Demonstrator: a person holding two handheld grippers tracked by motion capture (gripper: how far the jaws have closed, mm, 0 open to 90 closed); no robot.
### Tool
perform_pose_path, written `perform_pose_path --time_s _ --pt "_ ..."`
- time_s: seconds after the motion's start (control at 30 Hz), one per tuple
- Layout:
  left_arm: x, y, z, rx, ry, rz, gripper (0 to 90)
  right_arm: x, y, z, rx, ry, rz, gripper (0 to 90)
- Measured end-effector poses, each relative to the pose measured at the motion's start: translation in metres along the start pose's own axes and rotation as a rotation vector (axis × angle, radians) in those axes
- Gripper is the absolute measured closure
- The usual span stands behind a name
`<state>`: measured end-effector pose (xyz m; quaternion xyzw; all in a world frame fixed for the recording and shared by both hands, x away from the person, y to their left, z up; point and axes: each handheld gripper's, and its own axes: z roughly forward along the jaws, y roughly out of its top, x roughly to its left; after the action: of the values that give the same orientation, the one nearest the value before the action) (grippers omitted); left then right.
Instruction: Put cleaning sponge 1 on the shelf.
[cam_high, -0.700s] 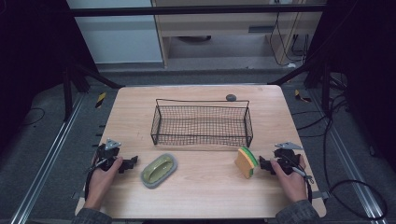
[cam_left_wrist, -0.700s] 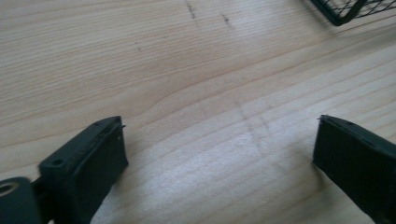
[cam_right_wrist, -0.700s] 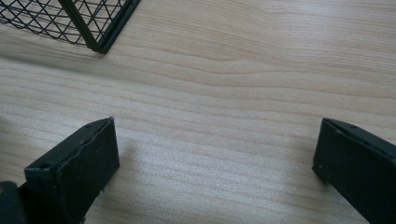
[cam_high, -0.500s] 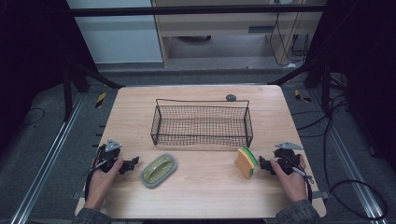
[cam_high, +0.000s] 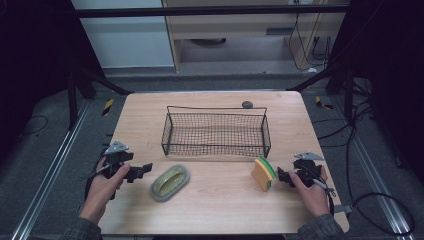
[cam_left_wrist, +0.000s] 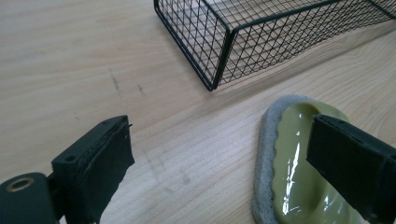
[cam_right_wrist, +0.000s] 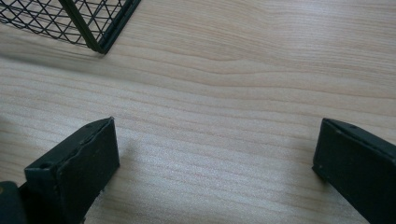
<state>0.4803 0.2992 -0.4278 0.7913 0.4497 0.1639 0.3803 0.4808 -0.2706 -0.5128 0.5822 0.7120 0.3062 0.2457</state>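
An olive-green scrubber on a grey pad (cam_high: 170, 182) lies on the wooden table (cam_high: 215, 210), left of centre near the front. My left gripper (cam_high: 145, 171) sits just left of it with its jaws open. In the left gripper view the left gripper (cam_left_wrist: 219, 135) has its right jaw over the scrubber (cam_left_wrist: 292, 163) and its left jaw over bare wood. A yellow sponge with a green layer (cam_high: 263, 174) stands on edge at the front right. My right gripper (cam_high: 281, 177) is close beside the sponge on its right. In the right gripper view the right gripper (cam_right_wrist: 217, 130) is open over bare table.
A black wire basket (cam_high: 215, 132) stands empty at the middle of the table; its corner shows in the left gripper view (cam_left_wrist: 215, 84) and the right gripper view (cam_right_wrist: 95, 28). A small dark round object (cam_high: 247, 104) lies behind the basket. Both of the person's hands rest near the front edge.
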Motion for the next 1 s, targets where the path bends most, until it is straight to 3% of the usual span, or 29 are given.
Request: perform_pose_path --time_s 0.13,0.2,0.23,0.33,0.4,0.57,0.77,0.93,1.0 --pt "-0.012 0.007 -0.01 0.002 0.013 0.0 5.6 -0.001 0.0 0.0 0.0 0.005 -0.005 0.5" --pt "-0.019 0.009 -0.015 0.021 0.027 0.021 5.7 -0.001 -0.002 -0.001 -0.002 0.002 -0.002 0.6" --pt "-0.025 0.011 -0.019 0.045 0.035 0.053 5.7 -0.001 -0.003 -0.003 0.002 -0.001 -0.004 0.6" --pt "-0.03 0.011 -0.021 0.063 0.035 0.089 5.6 -0.001 -0.004 -0.004 -0.001 -0.005 -0.001 0.5" --pt "-0.033 0.01 -0.019 0.119 0.03 0.148 5.7 -0.001 -0.003 -0.003 0.002 -0.007 0.005 0.4" --pt "-0.042 0.014 -0.017 0.12 0.0 0.177 5.7 -0.001 -0.001 -0.001 0.0 -0.005 0.001 0.5" --pt "-0.049 0.02 -0.01 0.147 0.018 0.204 5.9 -0.003 -0.003 -0.003 -0.003 0.003 -0.006 1.8" --pt "-0.058 0.029 -0.005 0.169 0.02 0.274 6.6 -0.007 -0.005 -0.006 -0.018 0.021 -0.023 5.7" --pt "-0.058 0.03 -0.003 0.177 0.015 0.276 6.6 -0.006 -0.005 -0.006 -0.018 0.02 -0.023 5.6"
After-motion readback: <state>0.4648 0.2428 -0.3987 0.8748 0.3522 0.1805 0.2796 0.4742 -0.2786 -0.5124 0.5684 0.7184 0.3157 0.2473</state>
